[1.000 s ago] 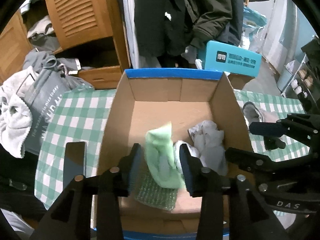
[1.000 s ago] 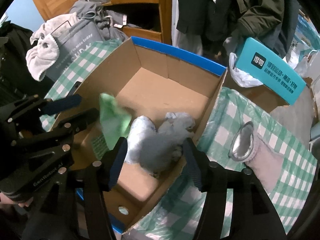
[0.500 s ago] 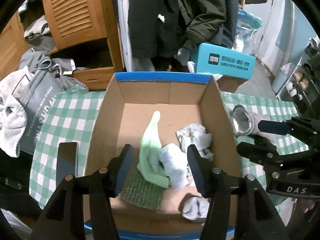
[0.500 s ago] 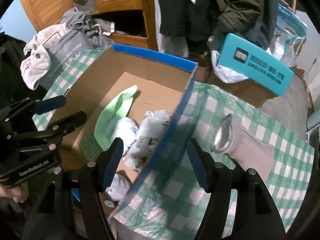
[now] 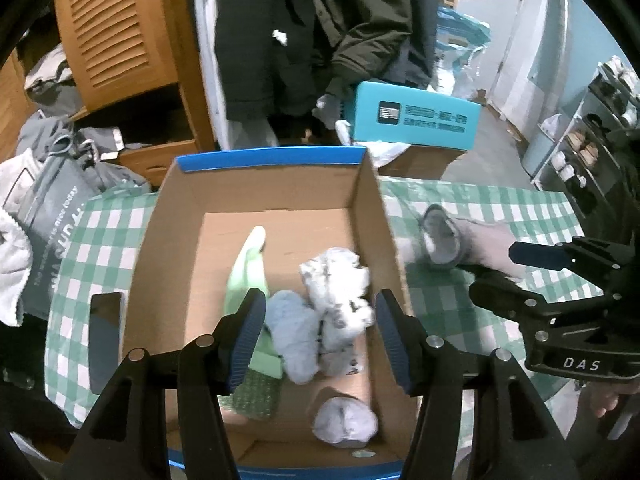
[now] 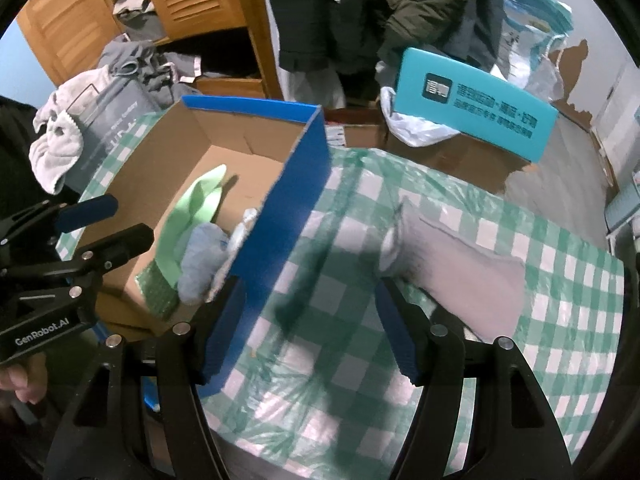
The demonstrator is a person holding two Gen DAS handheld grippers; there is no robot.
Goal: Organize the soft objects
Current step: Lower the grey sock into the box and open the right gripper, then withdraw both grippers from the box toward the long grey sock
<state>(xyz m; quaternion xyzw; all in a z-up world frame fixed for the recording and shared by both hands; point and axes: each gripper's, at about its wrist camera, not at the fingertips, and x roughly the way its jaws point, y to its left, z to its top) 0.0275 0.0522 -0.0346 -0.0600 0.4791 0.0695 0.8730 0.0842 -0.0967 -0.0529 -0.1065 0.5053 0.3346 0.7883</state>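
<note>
A cardboard box with blue edges stands on the green checked table. Inside lie a green glove, a pale blue sock, a white patterned bundle and a rolled grey sock. My left gripper is open and empty above the box. A grey sock lies on the cloth right of the box; it also shows in the left wrist view. My right gripper is open and empty, low over the cloth beside the box wall, just short of the sock.
A teal carton sits on a brown box behind the table. A grey bag and a towel lie at the left. A dark phone lies on the cloth left of the box. Coats hang behind.
My left gripper let go of the green glove, opened and drew back above the box. My right gripper moved right, out of the box, over the cloth toward the grey sock.
</note>
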